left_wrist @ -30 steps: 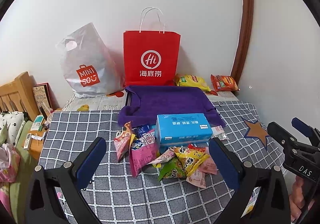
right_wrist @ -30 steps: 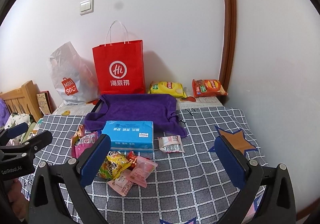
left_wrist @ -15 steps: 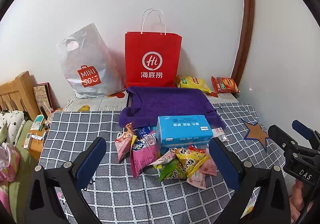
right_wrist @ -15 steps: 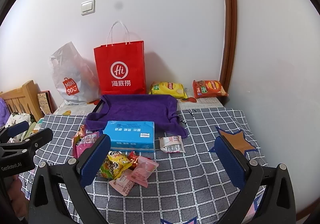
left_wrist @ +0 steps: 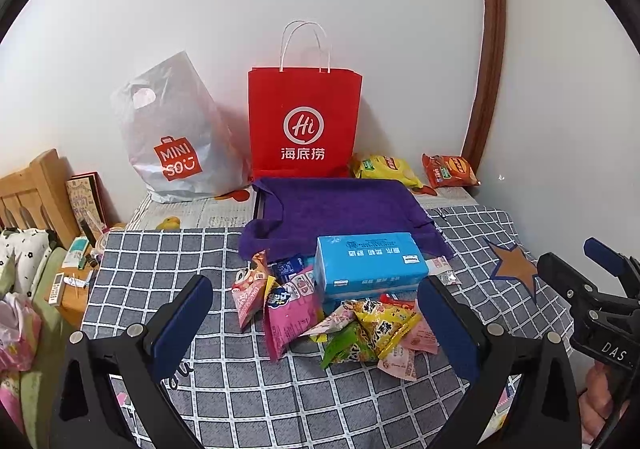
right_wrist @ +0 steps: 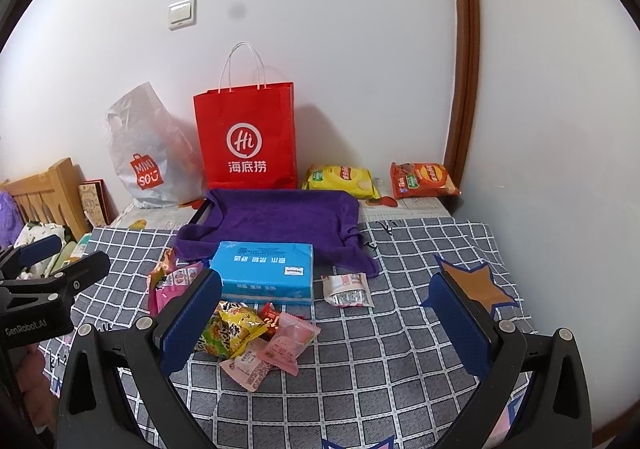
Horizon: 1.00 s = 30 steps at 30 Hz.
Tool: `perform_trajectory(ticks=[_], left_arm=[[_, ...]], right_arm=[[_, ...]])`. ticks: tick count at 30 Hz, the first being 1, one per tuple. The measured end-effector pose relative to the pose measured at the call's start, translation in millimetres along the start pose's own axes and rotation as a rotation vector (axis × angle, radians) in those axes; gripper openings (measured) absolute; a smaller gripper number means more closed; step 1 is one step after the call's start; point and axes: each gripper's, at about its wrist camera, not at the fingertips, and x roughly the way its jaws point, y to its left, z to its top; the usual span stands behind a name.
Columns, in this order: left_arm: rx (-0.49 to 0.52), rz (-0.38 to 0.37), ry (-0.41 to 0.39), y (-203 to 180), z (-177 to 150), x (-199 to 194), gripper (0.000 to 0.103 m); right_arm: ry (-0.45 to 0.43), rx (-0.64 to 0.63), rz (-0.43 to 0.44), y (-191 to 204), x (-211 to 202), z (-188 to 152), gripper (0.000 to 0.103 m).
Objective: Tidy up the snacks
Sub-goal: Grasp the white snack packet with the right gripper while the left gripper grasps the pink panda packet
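Several small snack packets (left_wrist: pixel 352 325) (right_wrist: pixel 256 337) lie heaped on the checked cloth (left_wrist: pixel 160 261) in front of a blue box (left_wrist: pixel 368 263) (right_wrist: pixel 264 273). One silver-and-red packet (right_wrist: pixel 347 289) lies apart, right of the box. Yellow (left_wrist: pixel 386 168) (right_wrist: pixel 342 179) and orange (left_wrist: pixel 450 170) (right_wrist: pixel 422 180) chip bags rest by the back wall. My left gripper (left_wrist: pixel 320 325) hovers open just short of the heap, holding nothing. My right gripper (right_wrist: pixel 326 323) is open too, empty, above the cloth near the heap's right side.
A red paper bag (left_wrist: pixel 304 125) (right_wrist: pixel 246 141) and a grey plastic bag (left_wrist: pixel 172 141) (right_wrist: pixel 148 157) stand against the wall. A purple cloth (left_wrist: pixel 336 209) (right_wrist: pixel 276 221) lies behind the box. A wooden bed frame (left_wrist: pixel 32 193) and clutter sit left. Walls close the right side.
Both views have shifted only slightly, the scene sliding a little right and down. Nothing on the table has moved, and both grippers stay open.
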Motion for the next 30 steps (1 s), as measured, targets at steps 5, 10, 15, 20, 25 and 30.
perform_trajectory(ticks=[5, 10, 15, 20, 25, 30], left_arm=[[-0.003, 0.007, 0.014, 4, -1, 14, 0.103], [-0.012, 0.009, 0.064, 13, -4, 44, 0.103], [-0.039, 0.006, 0.136, 25, -12, 77, 0.102], [-0.05, -0.009, 0.182, 34, -18, 103, 0.102], [-0.066, 0.002, 0.23, 48, -22, 132, 0.102], [-0.099, 0.008, 0.254, 65, -23, 154, 0.102]], right_arm=[[0.046, 0.031, 0.003, -12, 22, -2, 0.103], [0.076, 0.045, -0.033, -27, 49, -12, 0.102], [0.166, 0.073, -0.022, -45, 89, -24, 0.09], [0.224, 0.04, -0.037, -51, 129, -37, 0.082], [0.277, 0.022, -0.009, -52, 173, -44, 0.082], [0.324, -0.014, 0.003, -52, 219, -47, 0.082]])
